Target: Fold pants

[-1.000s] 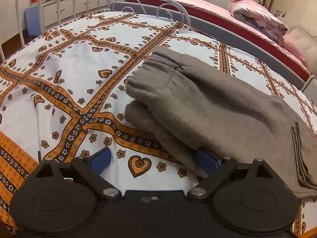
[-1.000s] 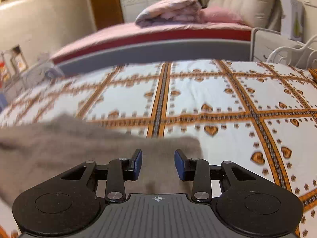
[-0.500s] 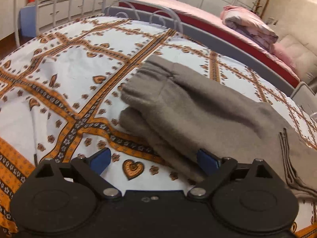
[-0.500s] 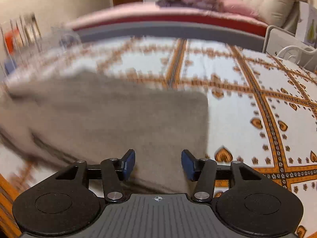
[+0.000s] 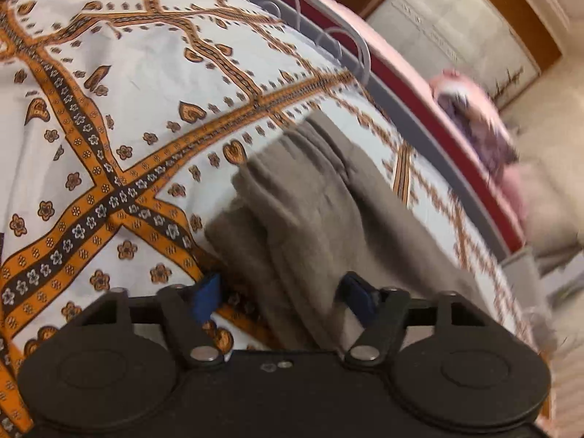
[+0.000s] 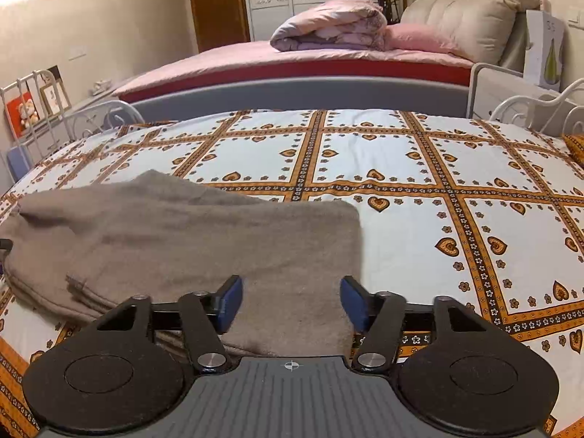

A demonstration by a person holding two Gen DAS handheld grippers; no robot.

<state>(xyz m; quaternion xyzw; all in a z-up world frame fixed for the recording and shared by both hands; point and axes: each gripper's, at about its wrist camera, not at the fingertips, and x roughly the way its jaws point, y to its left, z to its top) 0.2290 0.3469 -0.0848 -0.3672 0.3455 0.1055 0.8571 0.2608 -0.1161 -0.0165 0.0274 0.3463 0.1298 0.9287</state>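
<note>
The grey-brown pants [image 6: 189, 241] lie folded in layers on the patterned bedspread [image 6: 419, 182]. In the right wrist view my right gripper [image 6: 290, 303] is open, its blue pads to either side of the pants' near right corner. In the left wrist view the pants [image 5: 310, 211] show as stacked folds, blurred by motion. My left gripper [image 5: 281, 297] is open, tilted, with the near edge of the folds between its pads, one pad [image 5: 206, 294] over the bedspread [image 5: 109, 116].
A white metal bed rail [image 6: 529, 109] runs along the far right and another rail [image 6: 36, 109] stands at the left. Behind is a second bed with a pink sheet [image 6: 292, 58] and a rolled quilt [image 6: 328, 27].
My left gripper has swung and tilted, moving in over the pants' near edge with jaws narrower. My right gripper has drawn back and steadied, jaws wider, with the pants lying flat.
</note>
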